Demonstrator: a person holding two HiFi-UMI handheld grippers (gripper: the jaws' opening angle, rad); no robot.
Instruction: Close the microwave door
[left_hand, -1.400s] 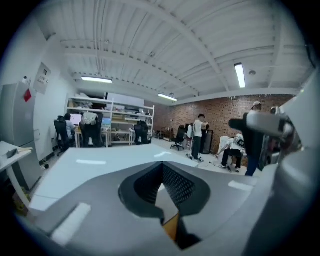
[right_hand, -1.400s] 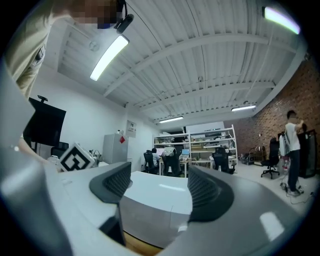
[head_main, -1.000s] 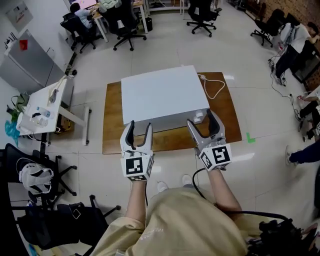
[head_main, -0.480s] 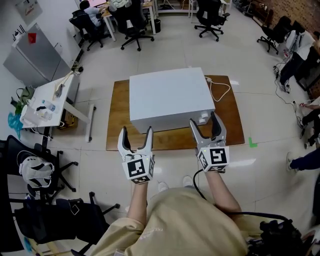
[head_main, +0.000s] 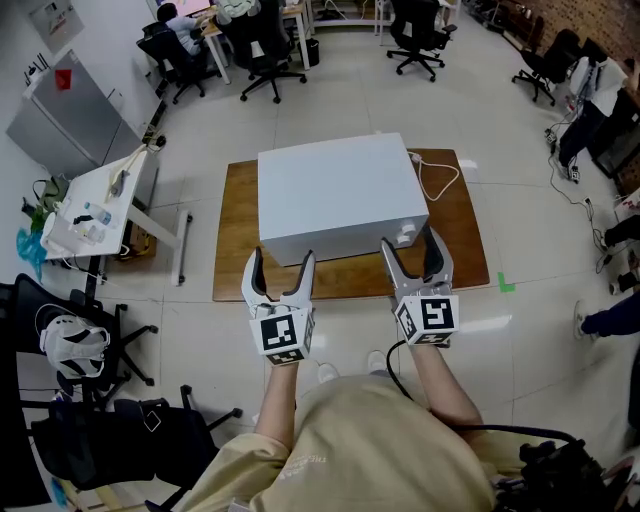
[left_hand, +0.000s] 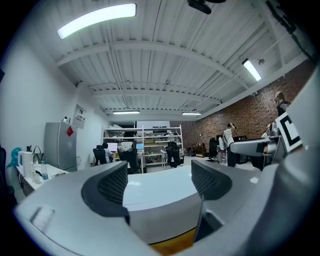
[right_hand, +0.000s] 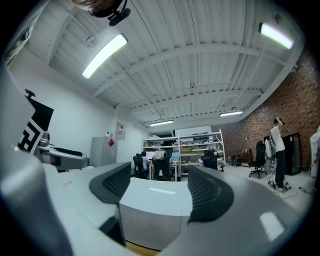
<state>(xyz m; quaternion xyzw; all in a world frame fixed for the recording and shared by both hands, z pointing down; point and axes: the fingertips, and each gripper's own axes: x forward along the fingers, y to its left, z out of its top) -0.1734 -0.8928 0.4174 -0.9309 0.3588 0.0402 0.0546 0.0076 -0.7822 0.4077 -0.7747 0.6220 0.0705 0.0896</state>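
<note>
Two grippers out front, side by side at 6 o'clock of the microwave (head_main: 335, 190). Left gripper (head_main: 283, 256): jaws spread wide, just been opening, pads pressing on nothing, only the microwave's near edge seen through the gap. Right gripper (head_main: 409, 238): likewise released, jaws apart, gripping nothing, aimed at the near right corner. Black-and-white square markers on both cubes, facing up.

Beyond the tips, white microwave lying with long axis from 9 to 3 o'clock, flat grey front turned to 6 o'clock, toward the person. Resting near the middle of a wooden board (head_main: 455, 240). White cable (head_main: 437, 178) looped on the board at 2 o'clock of the microwave. Green tape mark (head_main: 505, 285) on the floor at 4 o'clock.

At 9 o'clock, white side table (head_main: 70, 230) carrying a clear bottle (head_main: 95, 212) and small clutter. At 10 o'clock, grey fridge (head_main: 70, 115) bearing a red tag (head_main: 62, 77), print too small to read.
</note>
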